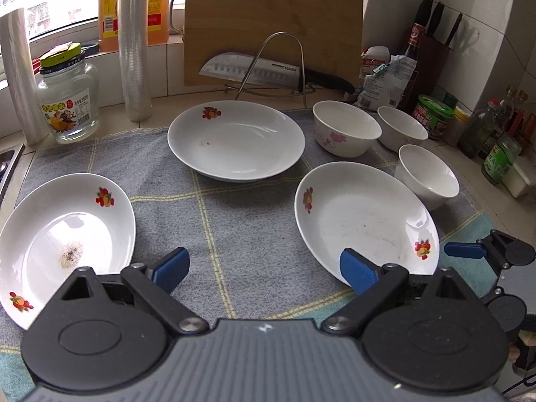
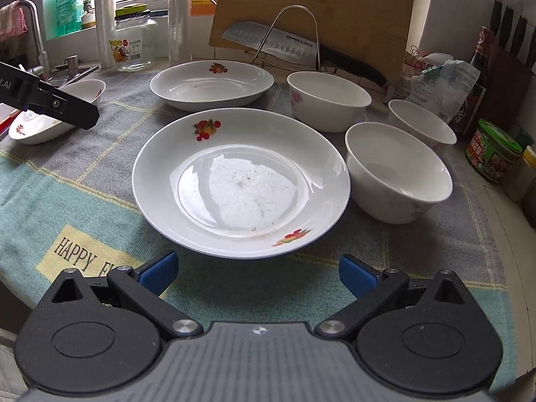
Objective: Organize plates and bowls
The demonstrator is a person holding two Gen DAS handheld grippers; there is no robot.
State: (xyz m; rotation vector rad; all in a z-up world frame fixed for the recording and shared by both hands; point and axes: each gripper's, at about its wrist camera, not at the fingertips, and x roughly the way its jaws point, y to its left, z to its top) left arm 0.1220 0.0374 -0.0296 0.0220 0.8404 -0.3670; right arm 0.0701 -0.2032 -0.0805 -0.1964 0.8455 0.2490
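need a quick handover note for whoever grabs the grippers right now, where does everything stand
Left gripper: open, empty, above the cloth between two plates.
Right gripper: open, empty, at the near rim of the front plate.
Things: three plates lie apart on the cloth, the front plate, the back plate and the left plate. Three bowls stand separately to the right.
Done: nothing stacked.
Left: stack the plates, nest the bowls. Some plates show residue.
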